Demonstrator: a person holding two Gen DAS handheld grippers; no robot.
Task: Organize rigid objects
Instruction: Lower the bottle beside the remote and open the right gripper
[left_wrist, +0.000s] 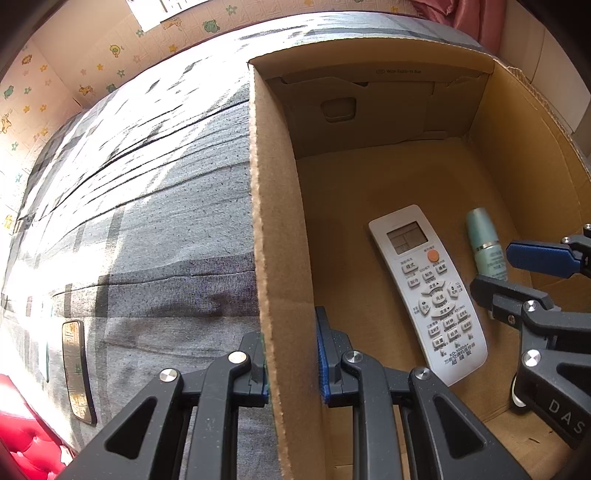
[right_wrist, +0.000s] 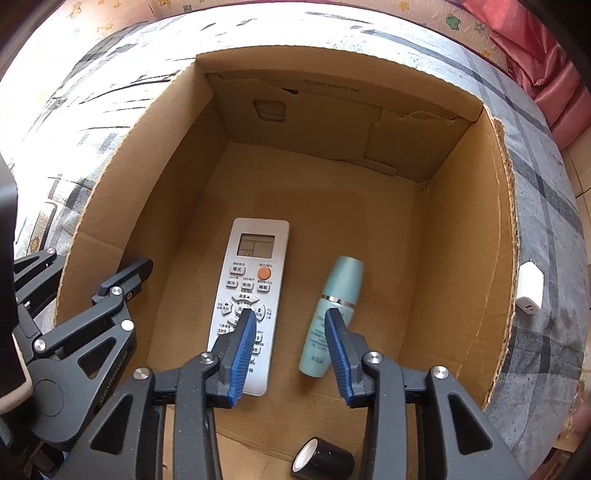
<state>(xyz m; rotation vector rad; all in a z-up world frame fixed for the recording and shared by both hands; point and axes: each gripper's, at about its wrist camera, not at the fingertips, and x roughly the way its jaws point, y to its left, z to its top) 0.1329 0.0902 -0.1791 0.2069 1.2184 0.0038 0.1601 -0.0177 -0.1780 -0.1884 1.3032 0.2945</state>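
Both wrist views look steeply down, close; sharing the box (left_wrist: 280, 258) floor.

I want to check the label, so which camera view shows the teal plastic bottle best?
The right wrist view: the teal plastic bottle lies there whole on the cardboard box floor. The left wrist view shows it small, partly hidden by the right gripper.

one cardboard box (right_wrist: 461, 229), one remote (right_wrist: 251, 295), one teal bottle (right_wrist: 332, 314), one black cylinder (right_wrist: 325, 459), one white charger (right_wrist: 530, 291)

Grey plaid bed (left_wrist: 155, 206) under cardboard box (right_wrist: 461, 258), white charger (right_wrist: 530, 291), perhaps a phone (left_wrist: 77, 369).
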